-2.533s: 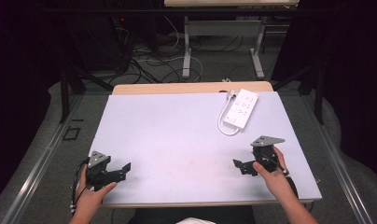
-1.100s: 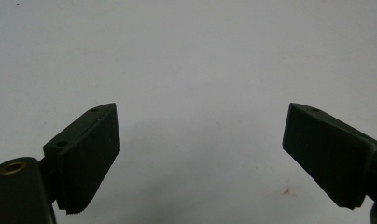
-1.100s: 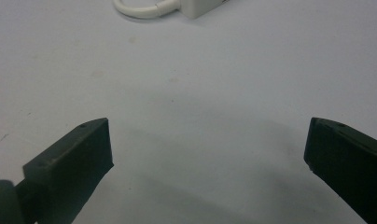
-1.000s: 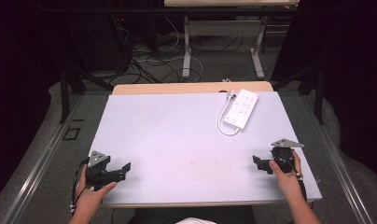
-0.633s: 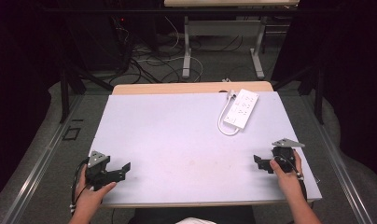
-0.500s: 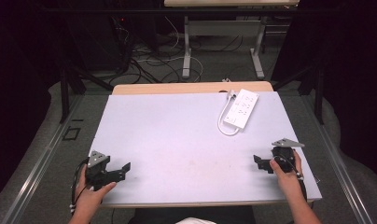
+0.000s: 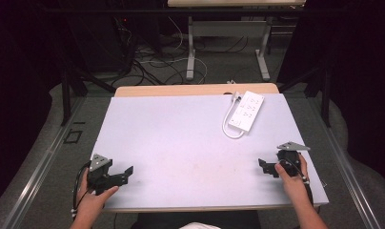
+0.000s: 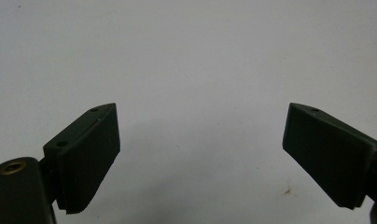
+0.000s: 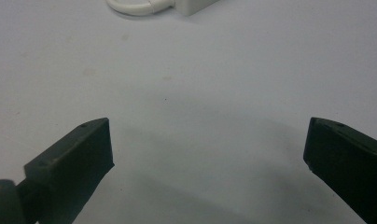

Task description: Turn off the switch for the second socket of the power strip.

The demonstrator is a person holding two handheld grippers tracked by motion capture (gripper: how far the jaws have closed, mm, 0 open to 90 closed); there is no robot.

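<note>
Found the white power strip (image 7: 247, 111) lying flat toward the far right of the table (image 7: 181, 143), cord (image 7: 227, 128) looped off its near end, well apart from the right hand-held gripper (image 7: 264, 165) near the front edge, jaws spread wide and empty. Found the left hand-held gripper (image 7: 128, 171) likewise gaping and empty at the front left. Judged the main risk a pinch across the slick casing or a snag on the loop, probably skidding the strip toward the back edge; could not tell its width against the jaw gap.

Bright, evenly lit table (image 7: 190, 138), dark surroundings, soft shadows, blurred close-ups.
</note>
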